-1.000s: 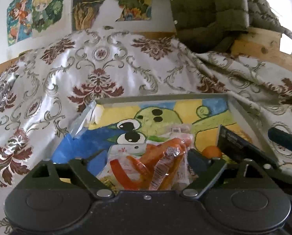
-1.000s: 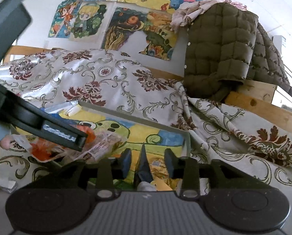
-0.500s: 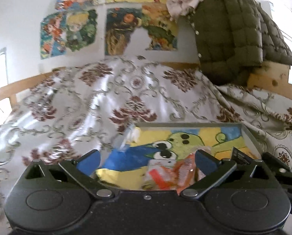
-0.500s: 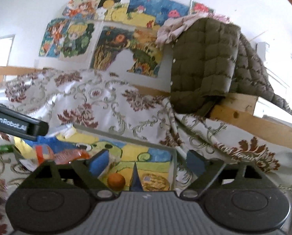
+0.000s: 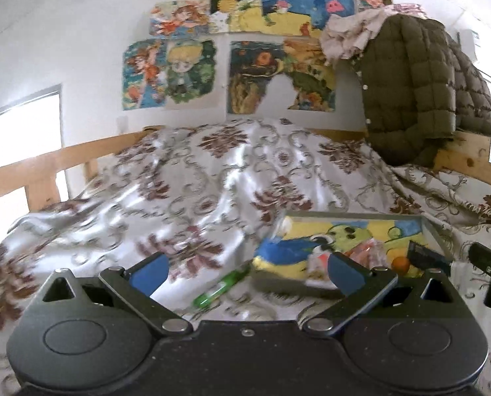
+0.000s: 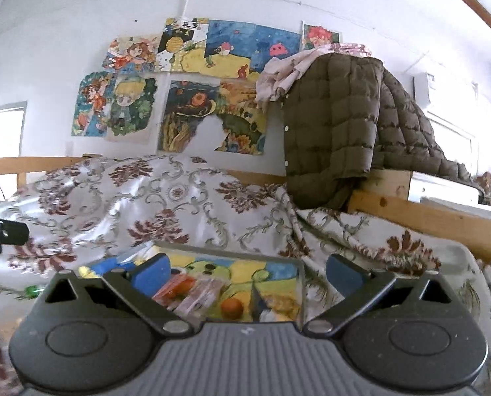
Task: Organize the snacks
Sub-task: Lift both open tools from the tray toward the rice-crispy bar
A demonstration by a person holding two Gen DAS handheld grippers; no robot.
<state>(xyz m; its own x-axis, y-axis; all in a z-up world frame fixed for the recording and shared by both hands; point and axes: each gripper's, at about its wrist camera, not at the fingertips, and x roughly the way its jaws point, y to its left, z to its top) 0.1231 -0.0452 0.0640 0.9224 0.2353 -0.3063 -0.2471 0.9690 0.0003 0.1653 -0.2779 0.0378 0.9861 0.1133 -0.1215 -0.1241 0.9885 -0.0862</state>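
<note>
I have both claws raised above the bed, and both are spread wide with nothing between the fingers: the left claw [image 5: 247, 269] faces the patterned bedspread [image 5: 192, 178], the right claw [image 6: 247, 275] looks down over the tray [image 6: 235, 253]. The tray, with a green cartoon figure painted on its bottom, lies on the bedspread and already holds an orange-and-clear snack packet [image 6: 176, 288], a pale wrapped packet [image 6: 200, 297] beside it, a small orange ball-shaped sweet [image 6: 232, 308] and something yellowish at the near right that I cannot make out. From the left wrist view one item is outside: a green stick-shaped snack [image 5: 220, 288] lying on the bedspread just beside the tray's near left corner, almost straight ahead of my left claw. I judge that to be the piece to fetch next. To do it well I would lower the left claw along the stick's middle, turn the wrist so the fingers close across its narrow width and not along its length, and press lightly, since the satin cloth is slippery and soft and the stick could slide or sink as I close. I would keep the right claw lifted and off to the right so the two do not meet over the tray.
</note>
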